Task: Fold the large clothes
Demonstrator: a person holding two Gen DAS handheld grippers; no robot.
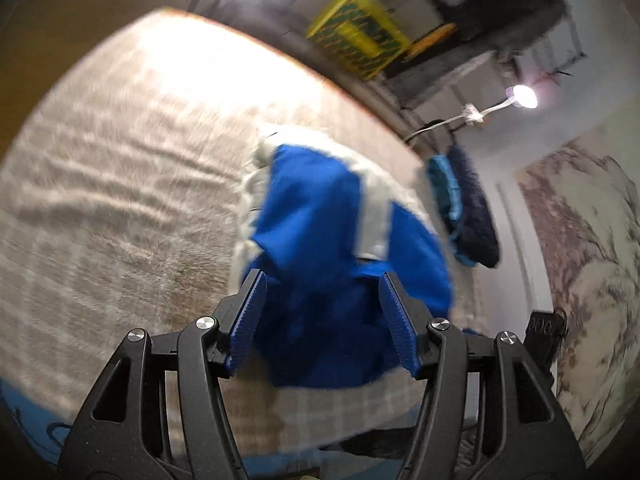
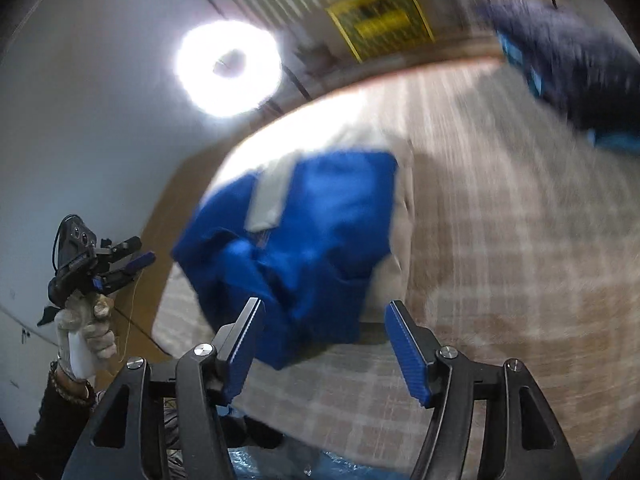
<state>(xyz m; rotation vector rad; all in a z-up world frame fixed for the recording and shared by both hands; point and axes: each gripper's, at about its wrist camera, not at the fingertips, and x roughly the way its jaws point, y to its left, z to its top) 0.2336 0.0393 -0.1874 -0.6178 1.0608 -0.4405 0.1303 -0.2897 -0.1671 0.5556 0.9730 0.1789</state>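
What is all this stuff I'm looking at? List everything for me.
Garment: one, blue with grey-white panels, bundled on the table.
Table cover: one, beige checked, spread over the table.
Dark fuzzy garment: one, navy with light blue trim, at the table's far edge.
Crate: one, yellow, beyond the table.
Ring light: one, white, lit.
Small lamp: one, white, lit, by the wall.
Left gripper: black, blue pads, open.
Right gripper: same, open.
Gloved hand: one, white glove, holding the left gripper.

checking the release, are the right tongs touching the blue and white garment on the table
Apart. The right wrist view shows the right tongs open, both pads bare, the blue and white garment lying beyond them on the checked tablecloth.
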